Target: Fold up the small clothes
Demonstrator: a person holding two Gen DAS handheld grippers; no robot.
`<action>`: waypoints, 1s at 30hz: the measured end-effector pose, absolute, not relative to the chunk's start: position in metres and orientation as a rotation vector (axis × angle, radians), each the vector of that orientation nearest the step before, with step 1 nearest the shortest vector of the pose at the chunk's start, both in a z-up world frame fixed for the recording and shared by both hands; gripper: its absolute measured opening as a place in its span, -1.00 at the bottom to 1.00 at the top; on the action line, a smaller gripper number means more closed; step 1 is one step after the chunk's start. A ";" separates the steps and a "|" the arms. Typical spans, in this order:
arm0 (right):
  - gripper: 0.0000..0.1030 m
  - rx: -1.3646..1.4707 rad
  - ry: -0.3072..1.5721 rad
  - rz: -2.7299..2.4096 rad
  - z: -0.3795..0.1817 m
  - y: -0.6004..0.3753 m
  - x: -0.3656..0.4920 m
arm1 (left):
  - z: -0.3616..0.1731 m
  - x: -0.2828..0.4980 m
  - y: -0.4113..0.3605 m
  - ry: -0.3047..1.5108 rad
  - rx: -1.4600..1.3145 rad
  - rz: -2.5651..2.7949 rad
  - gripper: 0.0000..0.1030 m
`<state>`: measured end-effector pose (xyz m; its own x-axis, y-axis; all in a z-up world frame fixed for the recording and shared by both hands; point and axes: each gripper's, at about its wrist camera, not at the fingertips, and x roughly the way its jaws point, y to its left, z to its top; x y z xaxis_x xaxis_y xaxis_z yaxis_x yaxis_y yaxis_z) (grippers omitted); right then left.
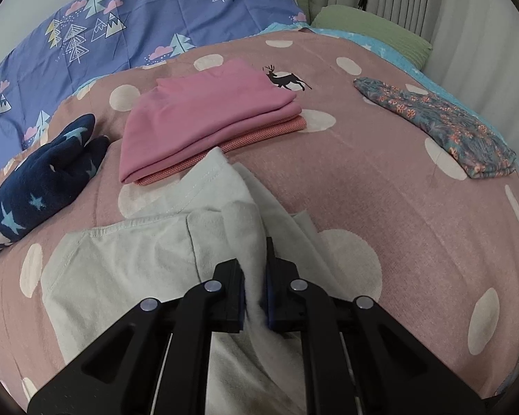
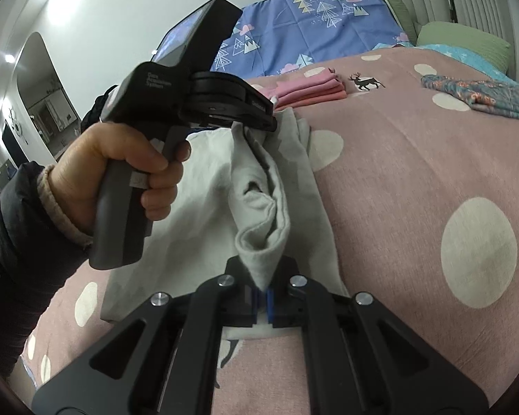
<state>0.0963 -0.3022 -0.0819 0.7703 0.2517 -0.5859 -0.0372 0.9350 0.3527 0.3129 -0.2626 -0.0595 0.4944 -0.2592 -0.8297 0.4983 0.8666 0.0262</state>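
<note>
A pale grey-green small garment [image 1: 128, 269] lies partly spread on the pink dotted bedspread [image 1: 380, 180]. My left gripper [image 1: 254, 287] is shut on a raised fold of it. In the right wrist view my right gripper [image 2: 263, 294] is shut on another corner of the same garment [image 2: 259, 207], lifted off the bed. The left gripper [image 2: 259, 117], held in a hand, pinches the garment's far edge there. The cloth hangs in a loose ridge between the two grippers.
A folded stack of pink clothes [image 1: 204, 121] lies beyond the garment. A navy star-print item [image 1: 41, 186] lies at the left. A blue floral garment [image 1: 443, 124] lies at the right. A blue tree-print quilt [image 1: 148, 24] and green pillow [image 1: 373, 27] are at the back.
</note>
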 end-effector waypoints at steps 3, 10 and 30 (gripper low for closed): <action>-0.94 0.355 0.649 0.167 -0.079 -0.306 0.092 | -0.058 0.312 -0.263 0.947 0.271 -0.459 -0.84; -0.94 0.411 0.626 0.159 -0.079 -0.316 0.078 | -0.060 0.305 -0.281 0.936 0.297 -0.505 -0.54; -0.87 0.674 0.696 0.239 -0.103 -0.349 0.085 | -0.068 0.083 -0.082 0.847 0.266 -0.455 0.24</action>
